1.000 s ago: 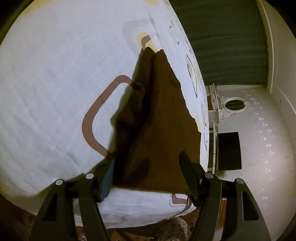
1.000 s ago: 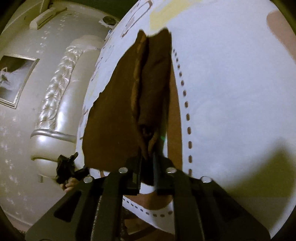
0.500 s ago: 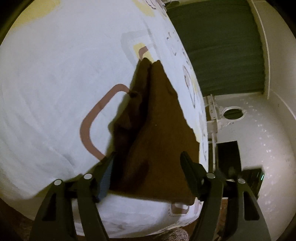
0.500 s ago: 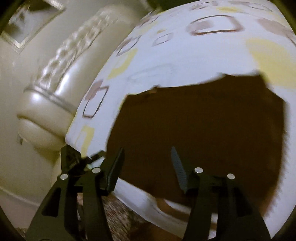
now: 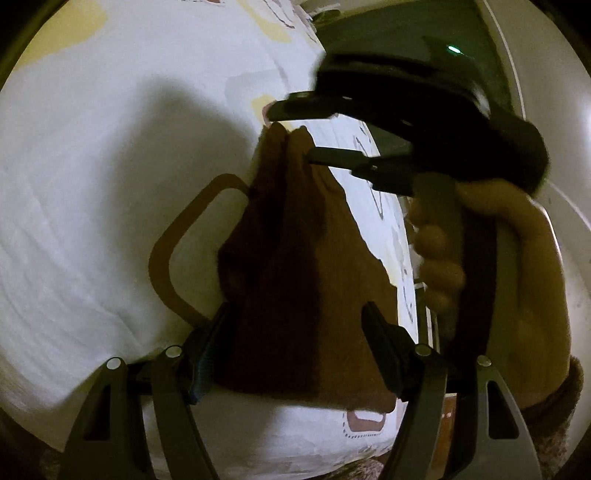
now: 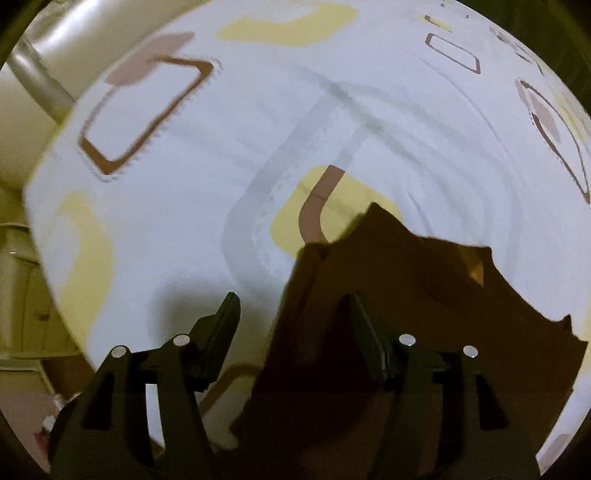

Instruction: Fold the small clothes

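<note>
A brown garment [image 5: 306,266] lies folded lengthwise on the white patterned bedsheet [image 5: 92,192], narrowing to a point at its far end. My left gripper [image 5: 295,332] is open, its fingers standing on either side of the garment's near edge without pressing it. A hand [image 5: 517,258] holds my right gripper [image 5: 290,133] above the garment's far tip, pointing steeply down. In the right wrist view the jaws of that gripper [image 6: 293,314] are opening. The garment's [image 6: 424,295] left edge lies below the gap, and the pads do not press on it.
The sheet [image 6: 221,147] carries brown, yellow and grey rounded shapes. A padded cream headboard [image 6: 26,92] borders the bed at the left of the right wrist view. A dark green curtain [image 5: 399,33] and a pale wall [image 5: 546,110] lie beyond the bed's far edge.
My right gripper let go of the garment's fold, opened, and swung round to the garment's far tip, where it and the hand now show in the left wrist view. The left gripper stayed put.
</note>
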### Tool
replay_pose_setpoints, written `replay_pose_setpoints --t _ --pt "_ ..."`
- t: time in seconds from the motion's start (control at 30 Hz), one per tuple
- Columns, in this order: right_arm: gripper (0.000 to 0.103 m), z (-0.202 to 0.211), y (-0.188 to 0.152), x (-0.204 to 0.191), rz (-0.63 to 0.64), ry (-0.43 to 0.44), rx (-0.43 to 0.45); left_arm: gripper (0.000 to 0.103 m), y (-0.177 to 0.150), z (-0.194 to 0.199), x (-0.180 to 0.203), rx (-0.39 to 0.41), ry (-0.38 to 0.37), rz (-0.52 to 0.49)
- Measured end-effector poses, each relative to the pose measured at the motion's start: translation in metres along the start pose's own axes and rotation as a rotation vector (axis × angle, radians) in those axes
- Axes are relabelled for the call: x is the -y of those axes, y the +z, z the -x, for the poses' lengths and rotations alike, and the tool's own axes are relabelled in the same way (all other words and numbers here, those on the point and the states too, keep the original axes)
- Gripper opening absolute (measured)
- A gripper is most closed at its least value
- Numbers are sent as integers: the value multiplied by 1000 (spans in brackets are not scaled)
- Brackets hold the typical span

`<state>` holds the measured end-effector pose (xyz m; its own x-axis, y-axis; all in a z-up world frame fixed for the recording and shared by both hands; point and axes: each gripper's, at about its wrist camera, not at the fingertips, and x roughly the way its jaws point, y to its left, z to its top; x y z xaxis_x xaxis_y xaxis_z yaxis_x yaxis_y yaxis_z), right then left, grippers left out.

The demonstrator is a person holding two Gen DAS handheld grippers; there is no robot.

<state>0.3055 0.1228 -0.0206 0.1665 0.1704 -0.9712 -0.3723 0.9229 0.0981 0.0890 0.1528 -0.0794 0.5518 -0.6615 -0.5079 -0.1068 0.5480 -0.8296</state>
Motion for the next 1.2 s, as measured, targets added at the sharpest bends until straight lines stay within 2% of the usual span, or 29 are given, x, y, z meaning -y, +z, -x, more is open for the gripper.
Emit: replay_pose_setpoints --t 0.2,0.57,0.63,0.7,0.8,0.93,1.07,1.2 --pt "62 -22 12 -4 5 -93 -63 70 -4 -5 7 13 54 -41" --pt "61 -28 12 8 24 -98 -89 69 -6 -12 20 4 135 -70" --pt "61 -29 13 6 33 -101 -90 52 -7 -14 25 -11 176 -90" --pt "60 -31 16 5 46 -105 -92 27 -8 -22 26 -59 175 -89" --pt "57 -34 16 3 63 -117 -96 16 -10 -27 29 -73 197 -118" --pt "48 -38 15 -8 69 -134 -95 10 -11 -28 36 -69 233 -170" --pt "26 -38 14 -8 72 -163 -84 9 -12 -29 39 -68 250 -183" --pt "15 -36 11 -4 54 -142 -70 9 -12 -28 42 -66 262 -189"
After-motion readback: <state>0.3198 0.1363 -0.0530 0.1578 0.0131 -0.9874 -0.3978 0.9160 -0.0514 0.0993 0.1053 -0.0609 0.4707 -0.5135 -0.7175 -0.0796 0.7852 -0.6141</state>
